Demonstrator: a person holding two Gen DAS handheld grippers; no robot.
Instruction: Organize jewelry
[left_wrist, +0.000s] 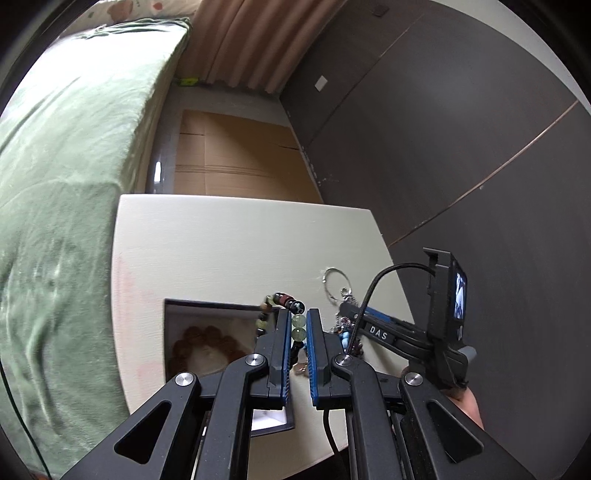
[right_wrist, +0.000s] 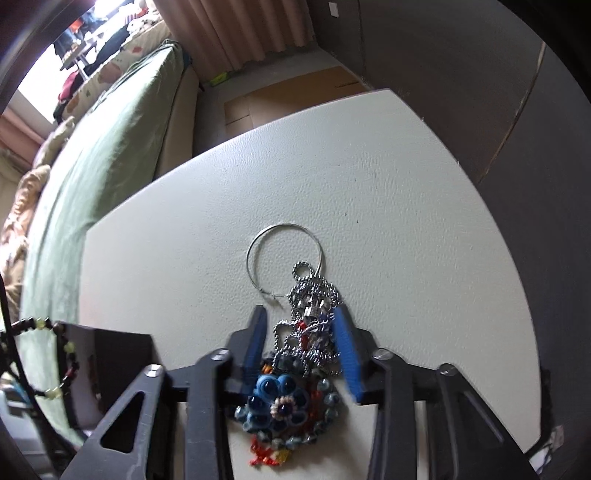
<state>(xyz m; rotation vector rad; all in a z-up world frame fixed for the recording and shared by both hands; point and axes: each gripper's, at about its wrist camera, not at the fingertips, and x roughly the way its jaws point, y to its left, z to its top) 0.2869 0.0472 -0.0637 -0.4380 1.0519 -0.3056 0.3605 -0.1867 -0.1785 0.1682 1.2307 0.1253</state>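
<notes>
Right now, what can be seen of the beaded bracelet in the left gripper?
The beaded bracelet is a loop of mixed round beads: pale translucent green, black, one dark red. It hangs between the left gripper jaws, which are shut on two green beads, above the open box on the white table. The right wrist view shows its loop dangling in the air.

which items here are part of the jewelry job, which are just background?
Job:
- black-and-green beaded bracelet, in left claw
- dark open box holding brown bead bracelet
- silver ball chain, between right claw fingers
- silver hoop
- blue beaded flower ornament

Background:
- green bedspread
- flat cardboard
</notes>
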